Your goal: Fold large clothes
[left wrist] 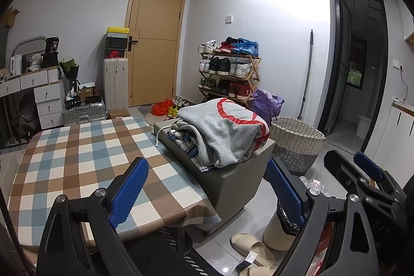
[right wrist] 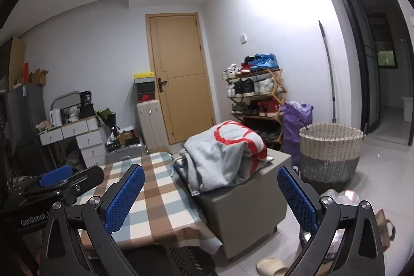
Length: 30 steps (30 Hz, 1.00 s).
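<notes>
A pile of clothes lies on a grey box [left wrist: 240, 188] beside the table's right edge. On top is a folded grey sweatshirt [left wrist: 225, 131] with a red ring print, and blue plaid cloth [left wrist: 185, 142] shows beneath it. The table carries a brown, blue and white checked cloth [left wrist: 77, 154] with nothing on it. My left gripper [left wrist: 207, 194] hovers open over the table's near corner, short of the pile, nothing between its blue pads. My right gripper [right wrist: 211, 198] is open too, level with the box [right wrist: 245, 208] and the sweatshirt [right wrist: 227, 154]. Each gripper shows at the edge of the other's view.
A woven basket [left wrist: 297, 141] stands on the floor right of the box, with a purple bag [left wrist: 266, 105] and a shoe rack [left wrist: 230, 69] behind. Slippers [left wrist: 253, 247] and a lined bin [left wrist: 282, 226] sit near the box's front. Drawers [left wrist: 46, 95] and suitcases [left wrist: 115, 84] line the far wall.
</notes>
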Each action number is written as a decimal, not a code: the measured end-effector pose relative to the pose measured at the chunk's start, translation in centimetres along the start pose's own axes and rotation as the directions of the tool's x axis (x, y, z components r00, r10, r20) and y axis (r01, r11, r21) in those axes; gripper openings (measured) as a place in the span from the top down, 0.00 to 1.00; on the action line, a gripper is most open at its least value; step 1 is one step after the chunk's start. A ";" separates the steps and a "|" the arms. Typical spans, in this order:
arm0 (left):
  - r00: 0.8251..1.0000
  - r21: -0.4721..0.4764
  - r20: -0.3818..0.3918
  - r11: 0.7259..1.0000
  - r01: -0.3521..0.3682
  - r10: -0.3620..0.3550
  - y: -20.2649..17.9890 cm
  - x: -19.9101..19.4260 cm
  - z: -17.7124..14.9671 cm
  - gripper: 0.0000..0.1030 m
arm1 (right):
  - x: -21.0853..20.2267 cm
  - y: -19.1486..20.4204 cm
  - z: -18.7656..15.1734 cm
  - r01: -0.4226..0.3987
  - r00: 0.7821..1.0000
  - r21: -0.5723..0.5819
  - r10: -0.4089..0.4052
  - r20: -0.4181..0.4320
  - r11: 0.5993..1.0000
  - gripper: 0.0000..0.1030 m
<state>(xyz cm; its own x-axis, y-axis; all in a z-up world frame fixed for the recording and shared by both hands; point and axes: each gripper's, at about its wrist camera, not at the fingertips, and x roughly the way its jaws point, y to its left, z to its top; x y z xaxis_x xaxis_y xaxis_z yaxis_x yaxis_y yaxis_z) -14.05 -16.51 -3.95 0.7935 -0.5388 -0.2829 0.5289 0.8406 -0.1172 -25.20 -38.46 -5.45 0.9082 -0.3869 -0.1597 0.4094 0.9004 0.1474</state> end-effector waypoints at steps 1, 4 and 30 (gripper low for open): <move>1.000 -0.003 -0.001 1.000 0.002 -0.002 0.1 0.0 0.0 0.12 | 0.0 -0.2 0.0 0.002 1.000 0.007 -0.002 -0.001 1.000 0.00; 1.000 0.007 0.003 1.000 0.006 -0.006 0.0 -0.1 0.1 0.12 | 0.0 -0.6 0.1 0.008 1.000 0.023 -0.008 -0.001 1.000 0.00; 1.000 0.030 0.010 1.000 0.009 -0.009 -0.2 0.0 -0.1 0.12 | -0.2 -0.2 0.4 0.006 1.000 0.019 -0.006 0.005 1.000 0.00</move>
<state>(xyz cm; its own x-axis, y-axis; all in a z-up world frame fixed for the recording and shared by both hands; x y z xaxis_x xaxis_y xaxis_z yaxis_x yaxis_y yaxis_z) -14.17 -16.65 -4.04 0.7917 -0.5467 -0.2727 0.5443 0.8339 -0.0915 -25.46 -38.62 -5.02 0.9060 -0.3936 -0.1556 0.4167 0.8939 0.1651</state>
